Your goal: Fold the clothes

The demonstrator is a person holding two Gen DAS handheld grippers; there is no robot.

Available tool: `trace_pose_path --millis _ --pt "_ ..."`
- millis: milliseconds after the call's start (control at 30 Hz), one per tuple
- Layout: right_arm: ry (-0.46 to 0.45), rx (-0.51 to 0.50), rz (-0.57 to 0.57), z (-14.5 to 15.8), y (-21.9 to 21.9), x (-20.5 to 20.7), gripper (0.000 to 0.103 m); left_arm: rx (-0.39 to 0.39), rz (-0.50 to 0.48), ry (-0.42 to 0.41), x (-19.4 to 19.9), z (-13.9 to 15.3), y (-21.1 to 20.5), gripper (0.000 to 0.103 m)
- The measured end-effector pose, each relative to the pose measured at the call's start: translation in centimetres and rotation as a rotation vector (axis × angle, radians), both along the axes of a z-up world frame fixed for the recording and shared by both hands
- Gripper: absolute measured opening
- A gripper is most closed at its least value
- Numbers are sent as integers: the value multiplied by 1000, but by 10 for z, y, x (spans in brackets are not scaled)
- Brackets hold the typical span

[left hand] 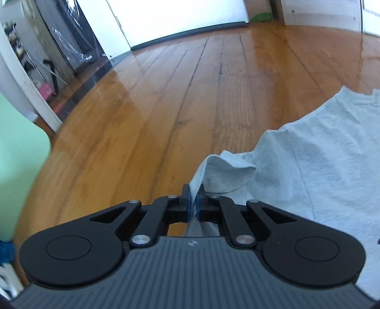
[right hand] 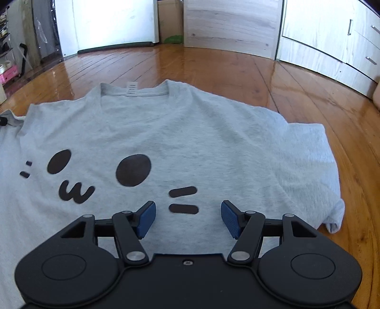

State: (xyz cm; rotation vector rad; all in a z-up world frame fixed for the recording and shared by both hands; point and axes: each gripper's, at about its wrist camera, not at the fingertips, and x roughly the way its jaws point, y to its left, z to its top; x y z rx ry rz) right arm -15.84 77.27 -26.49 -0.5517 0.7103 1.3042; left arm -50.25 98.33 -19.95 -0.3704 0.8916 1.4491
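The left tool [left hand: 195, 195] sits at the lower centre of its view with its 2 blue pads pressed together on a fold of the grey T-shirt [left hand: 320, 166]. The pinched cloth, seemingly a sleeve [left hand: 225, 173], rises out of the pads as a small peaked flap and drapes away to the right into the shirt's body. That body fills the lower right of the frame, and its edge runs diagonally up to the right border. Left of and above the flap lies bare wooden floor [left hand: 166, 107], reaching to a white door [left hand: 178, 19] at the top and a pale green object [left hand: 21, 152] at the left border.

The right tool [right hand: 188, 217] hangs at the lower centre of its view, spread wide and holding nothing, its fingers [right hand: 146, 218] framing the 2 dark whisker bars of a cat face print [right hand: 133, 170]. Only this view shows the print, the collar with its label [right hand: 132, 89] near the upper centre, and the other sleeve [right hand: 332, 214] ending at the lower right. The T-shirt [right hand: 213, 133] lies flat, face up on the floor [right hand: 237, 64]. Open boards run beyond the collar to white cabinets [right hand: 332, 35] at the upper right and past the sleeve to the right border.

Both tools point forward, low over the shirt.
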Motion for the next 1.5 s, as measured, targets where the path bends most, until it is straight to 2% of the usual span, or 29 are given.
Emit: trace_pose_path --millis 67,167,200,267,333,400,533,600,667,700,767,833,867,900,967,1000,1067,1100,1200,1267,1300,1333,1367,1500 --pt "5 -3 3 1 -2 1 66 13 33 9 0 0 0 4" --pt "9 -9 -7 1 -5 1 67 36 157 52 -1 3 7 12" --pt "11 -17 -13 2 -6 1 67 33 187 35 -7 6 5 13" --pt "17 -34 -24 5 -9 -1 67 -12 193 -78 -21 16 -3 23" --pt "36 -40 -8 8 -13 -8 67 -47 182 -194 -33 27 -18 24" --pt "73 -33 46 11 -19 -22 67 -51 119 -304 -41 41 -51 24" --pt "147 -19 154 18 -32 -51 67 -68 21 -382 -47 54 -137 24" --pt "184 -11 208 21 -38 -65 67 -81 45 -429 -55 52 -178 20" --pt "222 -4 262 25 -44 -79 66 -94 119 -502 -66 47 -215 14" --pt "240 0 289 26 -47 -87 62 -108 160 -550 -72 42 -231 12" --pt "335 -19 376 27 -44 -112 50 -145 210 -616 -84 29 -255 10" --pt "408 -33 486 33 -33 -141 20 -189 206 -607 -85 22 -270 8" --pt "412 -36 548 39 -26 -157 13 -202 192 -584 -83 22 -276 8" --pt "411 -38 610 45 -19 -172 9 -206 171 -552 -80 23 -282 8" --pt "345 -38 648 53 -2 -198 11 -230 161 -539 -77 18 -290 8" --pt "309 -37 663 57 6 -211 17 -245 161 -540 -77 15 -294 8" --pt "294 -58 670 51 22 -228 24 -274 161 -543 -76 8 -301 8" --pt "289 -69 673 48 29 -237 34 -284 160 -544 -76 5 -304 8" --pt "256 -94 680 37 46 -258 47 -299 160 -550 -78 -1 -307 8" --pt "207 -95 683 30 49 -266 49 -305 167 -565 -80 -6 -306 8" --pt "182 -96 685 26 50 -270 45 -309 166 -566 -79 -7 -306 8" --pt "157 -96 686 23 51 -274 8 -314 165 -567 -79 -8 -306 8" --pt "133 -97 687 19 53 -278 4 -318 165 -568 -78 -9 -306 8" --pt "330 12 646 31 47 -242 2 -314 117 -577 -74 -8 -306 8"
